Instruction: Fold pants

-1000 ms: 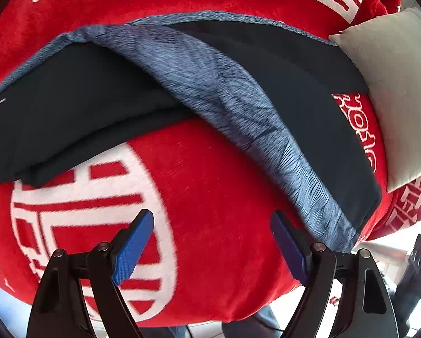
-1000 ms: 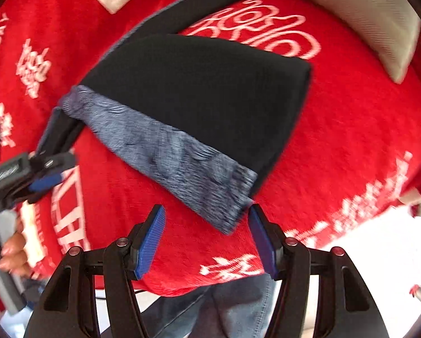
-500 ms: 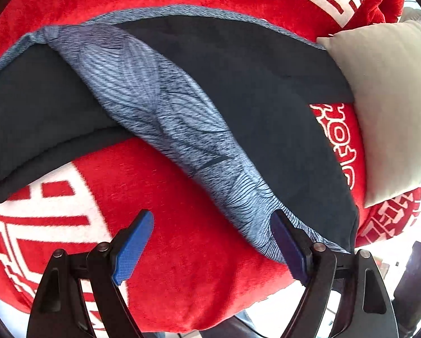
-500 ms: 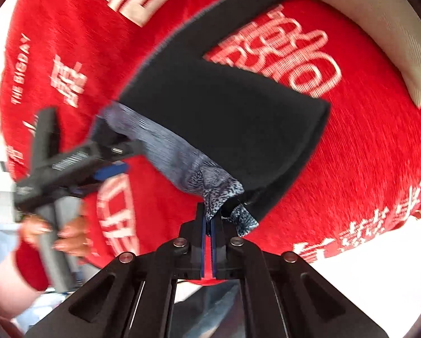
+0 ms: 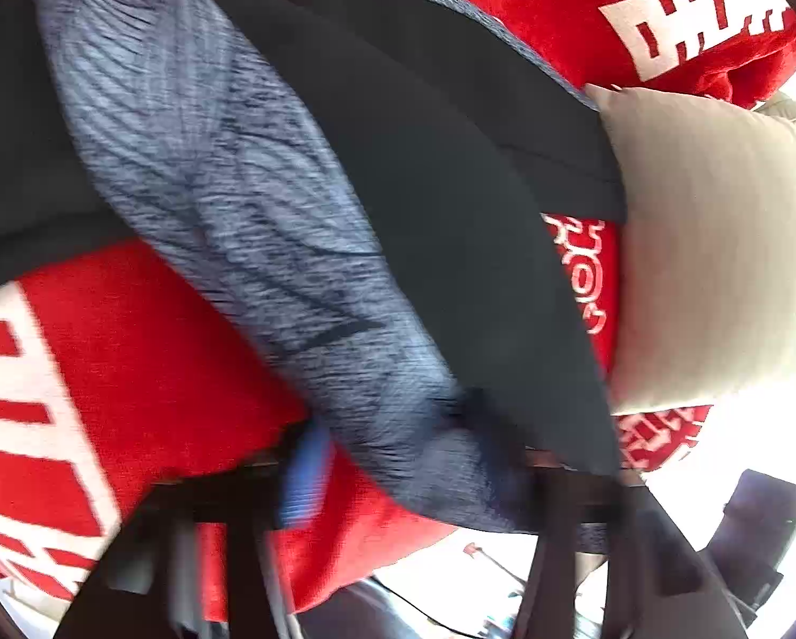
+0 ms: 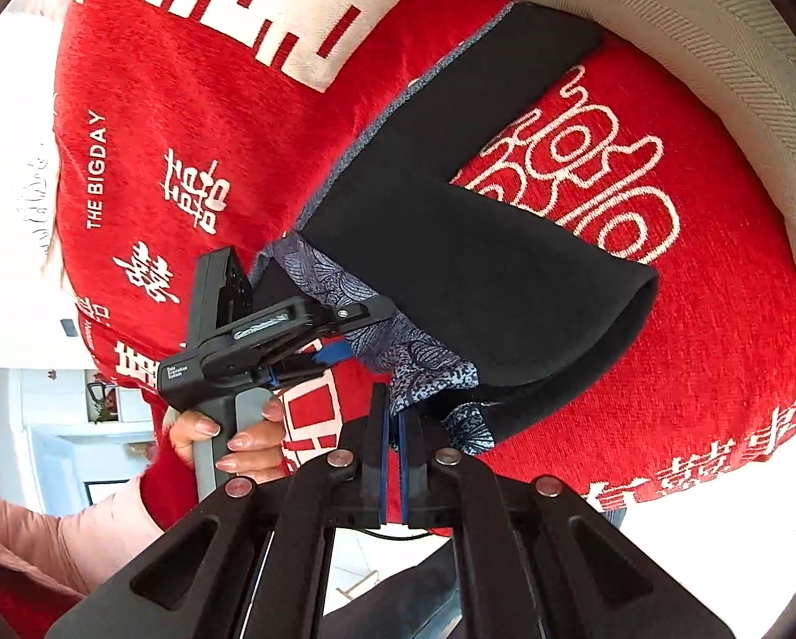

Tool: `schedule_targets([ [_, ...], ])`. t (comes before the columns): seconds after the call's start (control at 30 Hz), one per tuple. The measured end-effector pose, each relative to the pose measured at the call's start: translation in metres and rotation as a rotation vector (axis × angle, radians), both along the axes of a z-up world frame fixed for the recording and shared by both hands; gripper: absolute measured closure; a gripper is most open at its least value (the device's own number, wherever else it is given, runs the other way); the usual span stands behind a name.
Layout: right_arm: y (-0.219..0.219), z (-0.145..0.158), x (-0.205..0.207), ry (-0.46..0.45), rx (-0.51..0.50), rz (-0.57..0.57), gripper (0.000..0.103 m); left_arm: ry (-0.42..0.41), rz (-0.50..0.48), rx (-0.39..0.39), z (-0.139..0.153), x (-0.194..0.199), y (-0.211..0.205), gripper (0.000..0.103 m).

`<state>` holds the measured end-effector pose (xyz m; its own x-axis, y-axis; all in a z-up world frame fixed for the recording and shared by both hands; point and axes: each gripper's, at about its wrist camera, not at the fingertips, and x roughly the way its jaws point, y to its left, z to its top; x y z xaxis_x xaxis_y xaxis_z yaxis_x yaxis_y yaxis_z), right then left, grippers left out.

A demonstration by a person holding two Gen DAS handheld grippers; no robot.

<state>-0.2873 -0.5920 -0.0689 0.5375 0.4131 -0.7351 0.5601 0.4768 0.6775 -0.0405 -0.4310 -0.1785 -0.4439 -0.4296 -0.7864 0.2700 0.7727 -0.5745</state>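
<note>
With its blue pads pressed together on the patterned grey-blue band of the pants (image 6: 483, 266), the right gripper (image 6: 392, 458) pinches the fabric at the near corner, so that the cloth bunches and rises out of the clamped jaws. To its left in the right wrist view, the left gripper (image 6: 339, 346) reaches in from the side, gripped at its grey handle by a hand (image 6: 232, 436) with a pale pink sleeve (image 6: 78, 527) behind it; its jaws have just been closing, and the same patterned band lies between them, one blue pad showing beneath the cloth. In the left wrist view the picture is blurred, yet the band (image 5: 248, 223) runs down between the dark fingers, with a blue pad (image 5: 304, 474) at its left edge and the other finger hidden behind the fabric; whether the pads already press the cloth I cannot tell. Beyond the grippers the pants are black, folded over themselves, with one leg stretching away toward the far side. They lie on a red blanket (image 6: 195, 122) with white lettering and characters. A cream pillow (image 6: 680, 48) rests at the far right, its edge over the end of the black leg.
</note>
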Motion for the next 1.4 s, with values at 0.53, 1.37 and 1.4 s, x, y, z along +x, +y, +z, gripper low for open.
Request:
schedule_targets([
  [0.53, -0.089, 0.055, 0.067, -0.054, -0.195, 0.052, 0.1, -0.232, -0.003, -0.09, 0.088, 0.05, -0.061, 0.093],
  [1.37, -0.187, 0.008, 0.221, 0.139, -0.585, 0.176, 0.033, -0.486, -0.086, 0.084, 0.066, 0.108, -0.107, 0.05],
  [1.4, -0.182, 0.017, 0.218, 0.131, -0.624, 0.17, 0.033, -0.496, -0.095, 0.102, 0.064, 0.106, -0.104, 0.05],
])
